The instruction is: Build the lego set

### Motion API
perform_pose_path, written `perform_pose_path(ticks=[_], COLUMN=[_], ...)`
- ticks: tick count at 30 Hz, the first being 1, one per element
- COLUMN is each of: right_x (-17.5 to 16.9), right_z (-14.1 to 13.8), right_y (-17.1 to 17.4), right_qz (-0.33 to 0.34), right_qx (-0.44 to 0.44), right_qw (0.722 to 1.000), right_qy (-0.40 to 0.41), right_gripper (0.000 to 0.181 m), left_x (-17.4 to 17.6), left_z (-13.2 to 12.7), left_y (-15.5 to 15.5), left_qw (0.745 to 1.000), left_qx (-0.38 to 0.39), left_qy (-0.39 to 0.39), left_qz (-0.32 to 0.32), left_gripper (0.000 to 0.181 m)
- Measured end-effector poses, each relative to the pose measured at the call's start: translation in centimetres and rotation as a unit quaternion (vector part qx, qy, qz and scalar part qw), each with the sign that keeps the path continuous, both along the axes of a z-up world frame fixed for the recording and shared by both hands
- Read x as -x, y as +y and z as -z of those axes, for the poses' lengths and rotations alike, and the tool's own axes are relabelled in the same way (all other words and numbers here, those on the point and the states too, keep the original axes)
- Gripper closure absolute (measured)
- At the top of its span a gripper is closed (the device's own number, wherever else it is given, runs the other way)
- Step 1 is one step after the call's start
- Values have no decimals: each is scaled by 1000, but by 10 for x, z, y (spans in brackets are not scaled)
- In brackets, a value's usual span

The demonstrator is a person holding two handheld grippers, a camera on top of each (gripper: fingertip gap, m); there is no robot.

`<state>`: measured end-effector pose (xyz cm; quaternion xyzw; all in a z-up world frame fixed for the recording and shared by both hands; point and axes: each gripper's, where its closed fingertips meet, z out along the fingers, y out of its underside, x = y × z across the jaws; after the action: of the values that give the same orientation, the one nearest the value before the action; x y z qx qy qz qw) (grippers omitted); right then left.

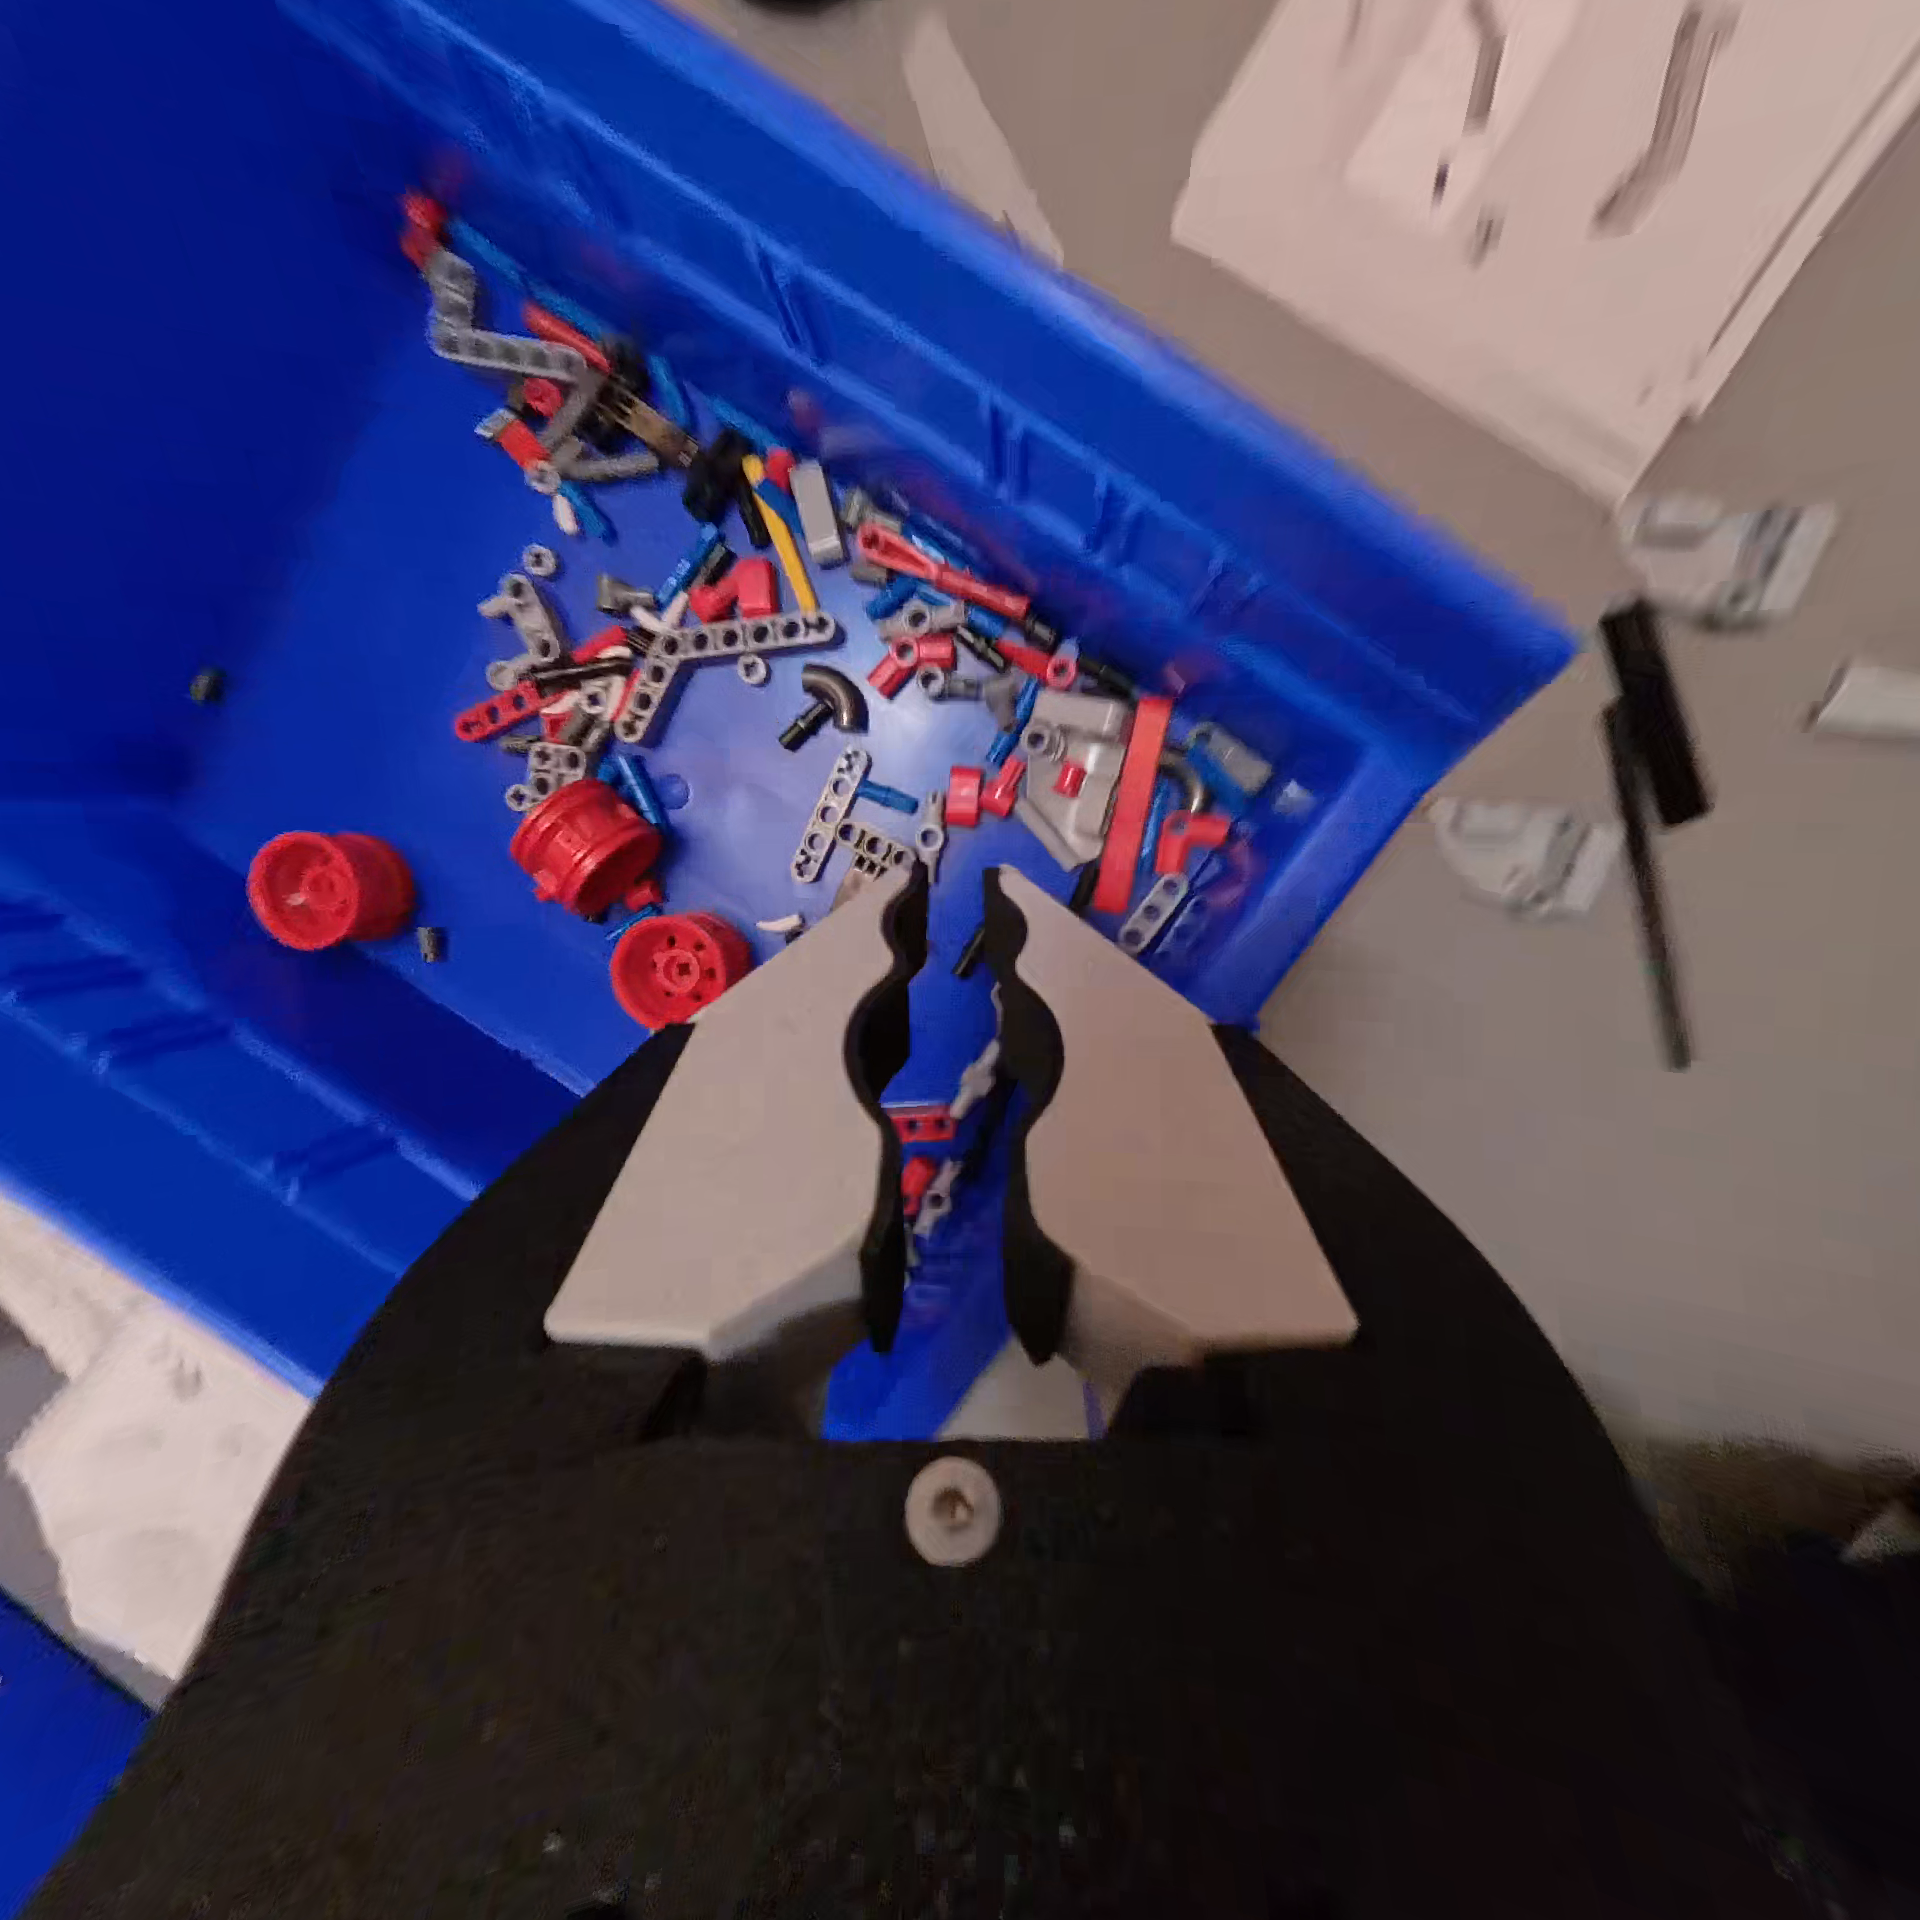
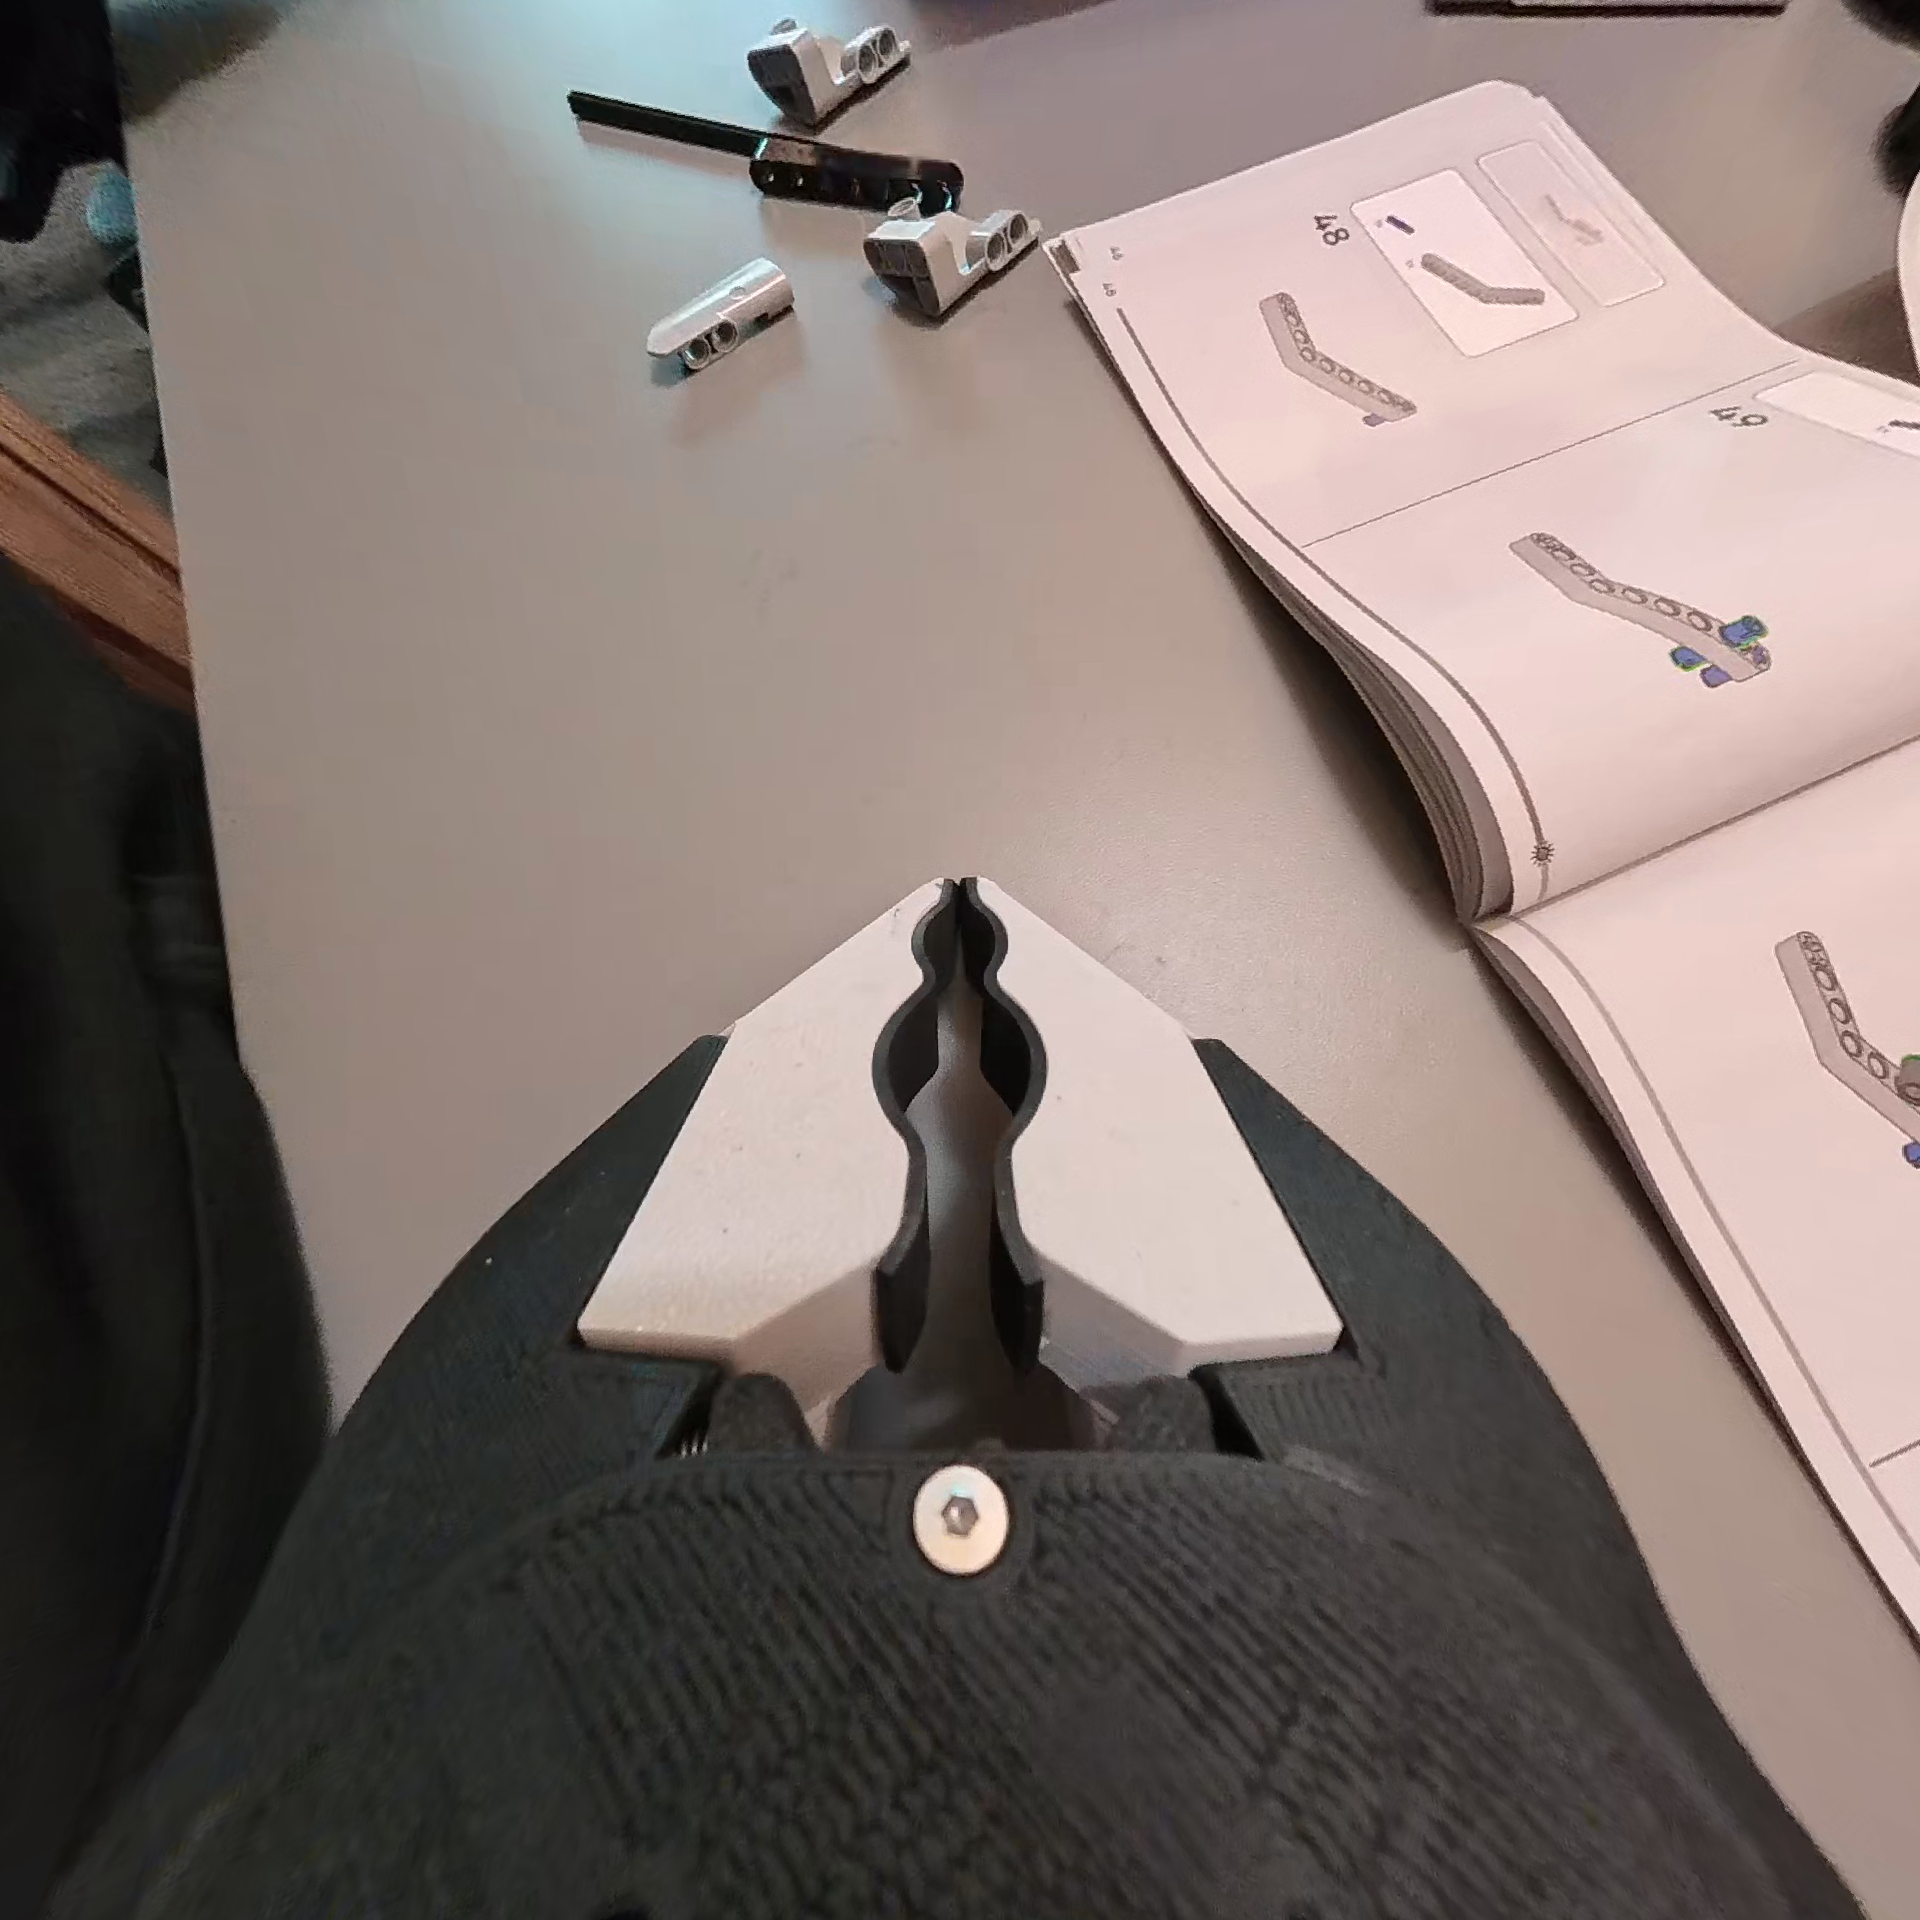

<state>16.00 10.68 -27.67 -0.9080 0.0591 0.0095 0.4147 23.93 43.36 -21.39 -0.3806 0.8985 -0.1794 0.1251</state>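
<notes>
My left gripper [image 1: 954, 878] hangs over a blue bin [image 1: 1039, 343]; its jaws stand a little apart with only the bin floor showing between the tips. Below it lie many loose Lego pieces: red wheels [image 1: 587, 847], a grey holed beam [image 1: 831, 810], a black elbow [image 1: 831, 701] and a grey panel [image 1: 1081, 774]. My right gripper [image 2: 961, 883] is shut, tips touching, low over the bare grey table [image 2: 623, 623]. Farther off lie a black beam with an axle [image 2: 852, 171] and white connector pieces [image 2: 951, 255], one of them a longer piece [image 2: 722, 312].
An open instruction booklet [image 2: 1507, 520] lies on the table at the right of my right gripper. In the left wrist view the booklet [image 1: 1538, 187], the black beam [image 1: 1652, 727] and the white pieces [image 1: 1527, 852] show blurred beyond the bin's corner. A wooden edge [image 2: 83, 540] is at the left. The gap from one gripper's tips to the other's is roughly 35 cm. The right gripper is farther from the black elbow [image 1: 831, 701], some 35 cm, than the left, some 9 cm. Measured from the fingertips, the longer piece [image 2: 722, 312] is 15 cm or so from the right gripper and 20 cm from the left.
</notes>
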Motion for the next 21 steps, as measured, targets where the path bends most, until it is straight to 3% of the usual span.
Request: perform_pose_path(ticks=[4,8,13,21], right_x=[0,0,0,0], right_z=[0,0,0,0], right_y=[0,0,0,1], right_qz=[0,0,0,0], right_qx=[3,6,5,3], right_qw=[1000,998,999,1000], right_qy=[-28,-59,-49,-26], right_gripper=[181,181,181,181], left_x=[2,-3,-11,-39], left_z=[38,54,49,36], left_y=[9,9,26,20], left_qw=[991,982,980,990], left_qx=[-42,-67,-102,-61], left_qy=[94,126,127,23], left_qz=[87,122,113,127], left_gripper=[164,165,169,169])
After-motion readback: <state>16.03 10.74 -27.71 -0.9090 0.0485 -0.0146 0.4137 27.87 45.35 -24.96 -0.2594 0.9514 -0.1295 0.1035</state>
